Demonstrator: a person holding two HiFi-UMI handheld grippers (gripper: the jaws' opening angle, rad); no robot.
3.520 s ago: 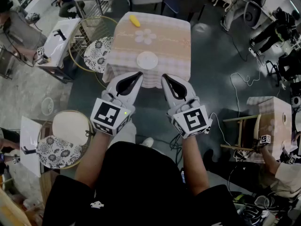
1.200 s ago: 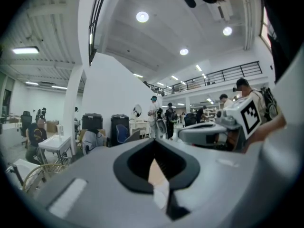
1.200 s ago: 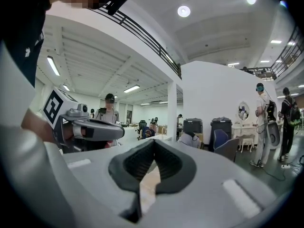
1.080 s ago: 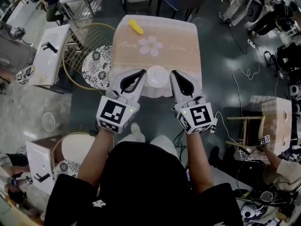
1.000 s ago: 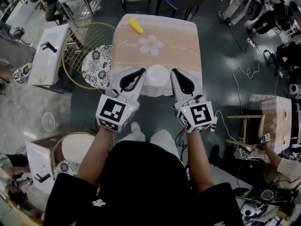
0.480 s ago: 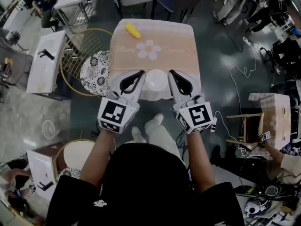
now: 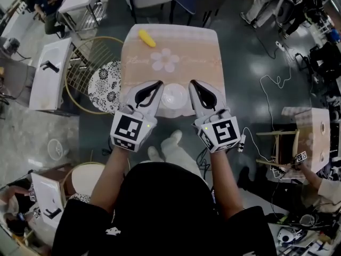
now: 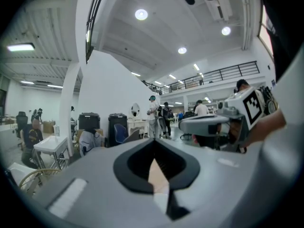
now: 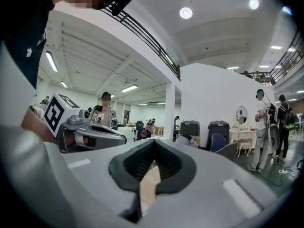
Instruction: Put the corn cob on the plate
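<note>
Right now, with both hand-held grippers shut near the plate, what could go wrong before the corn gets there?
1. The corn cob lies near the far left corner of the table; a nudge from shut jaws could roll it off.
2. The plate sits at the near edge, between the left hand-held gripper and the right hand-held gripper; reaching across might knock it off.

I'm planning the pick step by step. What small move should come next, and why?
Probably reach the left hand-held gripper toward the corn, opening its jaws. The corn lies at the table's far left corner, away from the plate by the near edge; this and the right hand-held gripper are shut, empty.
</note>
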